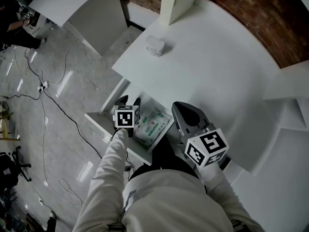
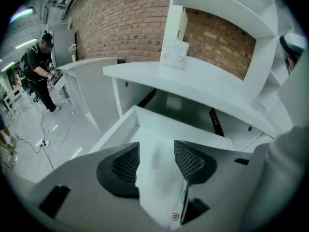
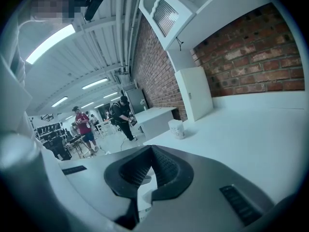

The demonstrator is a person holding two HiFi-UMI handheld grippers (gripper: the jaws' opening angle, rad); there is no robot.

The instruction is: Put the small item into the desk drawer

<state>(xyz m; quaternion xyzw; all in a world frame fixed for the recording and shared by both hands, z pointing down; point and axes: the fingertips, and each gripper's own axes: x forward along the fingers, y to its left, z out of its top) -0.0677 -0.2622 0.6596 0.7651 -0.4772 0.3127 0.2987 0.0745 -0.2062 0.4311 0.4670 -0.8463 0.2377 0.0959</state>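
The desk drawer (image 1: 96, 118) stands pulled out under the white desk's (image 1: 217, 66) front edge. A white packet with green print (image 1: 153, 125) lies inside it. My left gripper (image 1: 129, 101) hangs over the drawer's left part with its jaws spread wide. In the left gripper view the packet (image 2: 159, 185) shows between the spread pads of the left gripper (image 2: 157, 150), with the drawer's back wall (image 2: 178, 127) behind; I see no pad pressing on it. My right gripper (image 1: 182, 109) hovers at the desk's front edge to the right of the drawer. Its jaws meet at the tips (image 3: 150, 153), empty.
A small white container (image 1: 155, 45) stands on the desk near its far left corner, next to a tall white panel (image 1: 178, 1). Cables trail across the tiled floor (image 1: 53, 95) at the left. A second white desk (image 1: 82, 8) stands beyond. People stand far back in the room.
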